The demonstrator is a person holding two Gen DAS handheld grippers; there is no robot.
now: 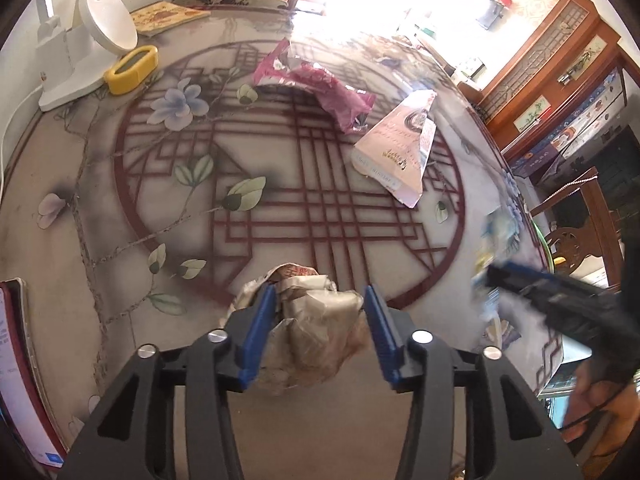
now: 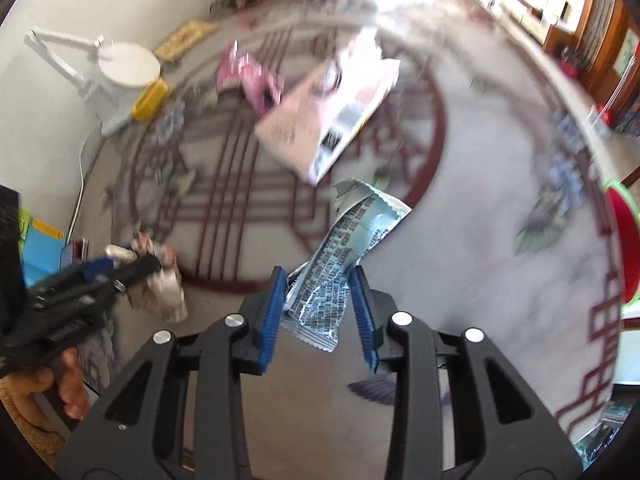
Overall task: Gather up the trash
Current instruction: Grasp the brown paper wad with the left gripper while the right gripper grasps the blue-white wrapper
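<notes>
My left gripper (image 1: pixel 319 295) is shut on a crumpled brown and silver wrapper (image 1: pixel 316 320), held over the near part of the round patterned table (image 1: pixel 60 272); both also show in the right wrist view (image 2: pixel 156 280). My right gripper (image 2: pixel 320 276) is shut on a light blue printed wrapper (image 2: pixel 340 248) above the table and appears blurred in the left wrist view (image 1: pixel 560 300). A crumpled pink bag (image 1: pixel 320 84) (image 2: pixel 252 80) and a flattened pink carton (image 1: pixel 404 144) (image 2: pixel 328 116) lie on the far half of the table.
A white desk lamp (image 1: pixel 92 36) (image 2: pixel 120 68) and a yellow case (image 1: pixel 132 68) (image 2: pixel 150 100) stand at the far left. A booklet (image 1: pixel 164 18) lies behind them, and books (image 1: pixel 16 360) at the near left edge. A red and green rim (image 2: pixel 624 240) sits at the right table edge.
</notes>
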